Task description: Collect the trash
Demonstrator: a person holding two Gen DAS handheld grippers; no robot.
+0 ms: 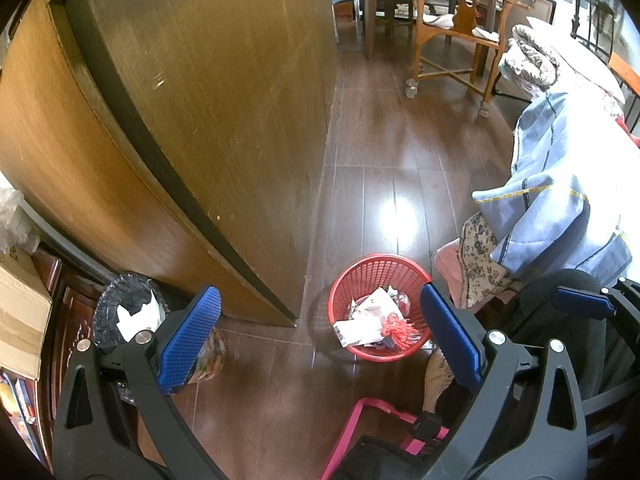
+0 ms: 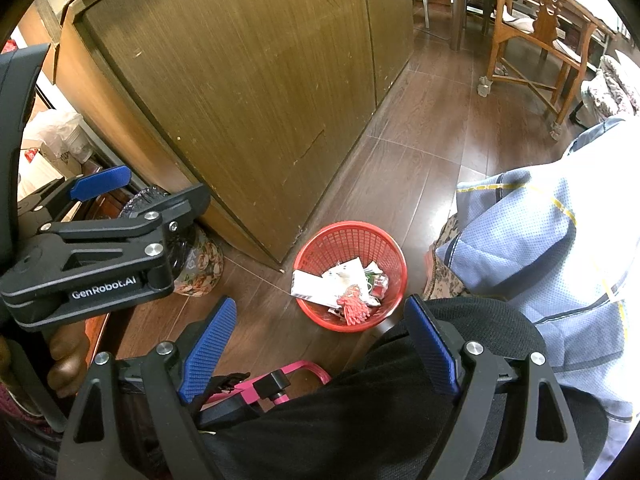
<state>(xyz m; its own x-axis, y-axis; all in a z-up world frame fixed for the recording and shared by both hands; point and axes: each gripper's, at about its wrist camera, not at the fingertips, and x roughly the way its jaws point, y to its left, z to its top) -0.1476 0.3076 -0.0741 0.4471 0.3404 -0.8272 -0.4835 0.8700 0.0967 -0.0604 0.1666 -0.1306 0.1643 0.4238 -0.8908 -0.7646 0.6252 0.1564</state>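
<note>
A red mesh waste basket [image 1: 380, 276] stands on the dark wood floor by the cabinet corner; it also shows in the right wrist view [image 2: 352, 240]. It holds paper scraps [image 1: 364, 320] and a red tassel [image 1: 398, 330]. A second bin lined with a black bag [image 1: 120, 304] and holding white paper stands left of it. My left gripper [image 1: 320, 336] is open and empty, well above the floor with the red basket between its fingers in view. My right gripper [image 2: 320, 348] is open and empty, above a black chair back. The left gripper body [image 2: 92, 256] shows at the left of the right wrist view.
A tall brown wooden cabinet [image 1: 208, 100] rises on the left. Blue and floral clothes [image 1: 560, 208] hang over a black chair [image 2: 400, 400] on the right. A pink-framed object [image 1: 372, 412] and a brush [image 1: 436, 376] lie near the basket. A wooden chair [image 1: 452, 40] and table stand far back.
</note>
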